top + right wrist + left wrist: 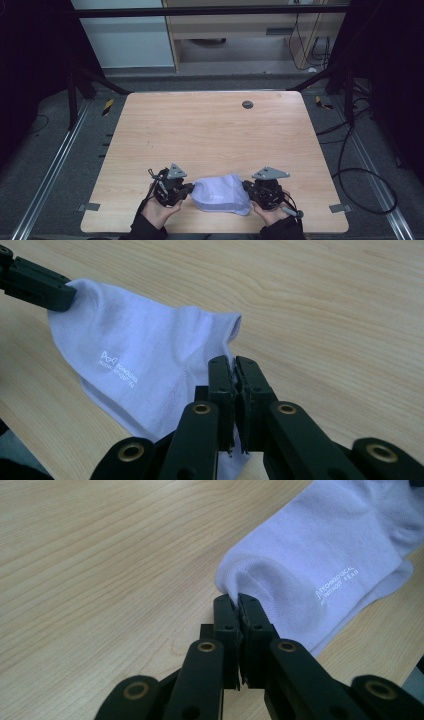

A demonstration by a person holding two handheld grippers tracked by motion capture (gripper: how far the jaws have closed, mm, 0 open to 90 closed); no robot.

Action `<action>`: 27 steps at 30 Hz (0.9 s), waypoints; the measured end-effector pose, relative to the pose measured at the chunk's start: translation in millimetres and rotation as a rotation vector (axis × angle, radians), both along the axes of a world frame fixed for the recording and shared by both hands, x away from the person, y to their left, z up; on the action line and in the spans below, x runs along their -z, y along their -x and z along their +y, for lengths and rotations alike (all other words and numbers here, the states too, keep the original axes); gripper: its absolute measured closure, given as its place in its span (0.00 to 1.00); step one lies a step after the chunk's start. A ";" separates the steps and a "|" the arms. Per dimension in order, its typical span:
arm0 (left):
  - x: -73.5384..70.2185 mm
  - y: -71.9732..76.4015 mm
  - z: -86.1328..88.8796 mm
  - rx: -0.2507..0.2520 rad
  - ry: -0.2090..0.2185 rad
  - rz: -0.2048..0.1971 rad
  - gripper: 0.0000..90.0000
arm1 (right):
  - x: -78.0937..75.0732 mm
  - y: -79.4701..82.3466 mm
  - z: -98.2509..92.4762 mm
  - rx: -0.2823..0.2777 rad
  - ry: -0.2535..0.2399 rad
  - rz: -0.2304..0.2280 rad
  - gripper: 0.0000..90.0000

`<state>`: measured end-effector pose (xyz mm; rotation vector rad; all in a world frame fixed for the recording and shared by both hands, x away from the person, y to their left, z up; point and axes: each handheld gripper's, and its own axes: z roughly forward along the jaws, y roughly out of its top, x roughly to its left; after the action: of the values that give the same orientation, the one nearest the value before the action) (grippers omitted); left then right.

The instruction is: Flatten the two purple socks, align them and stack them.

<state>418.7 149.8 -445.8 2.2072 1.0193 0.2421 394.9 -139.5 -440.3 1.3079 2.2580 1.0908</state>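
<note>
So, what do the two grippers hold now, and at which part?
Both hold the white sock: the left gripper pinches one end, and the right gripper pinches the opposite end.

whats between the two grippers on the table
A white sock, pinched at one end by the left gripper and at the other by the right gripper, seen in the high view.

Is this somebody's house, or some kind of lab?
Most likely a lab or workshop for recording. A bare wooden table stands inside a black metal frame, loose cables trail over the grey floor, and both grippers hold a white sock.
</note>
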 end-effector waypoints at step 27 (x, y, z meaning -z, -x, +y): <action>24.7 -2.1 -10.3 0.021 -0.040 0.050 0.97 | 29.8 4.4 -5.2 0.002 0.036 0.084 0.96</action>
<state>420.7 139.5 -470.5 2.2695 1.0259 0.2004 390.6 -144.7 -470.1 1.3658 2.3248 1.0074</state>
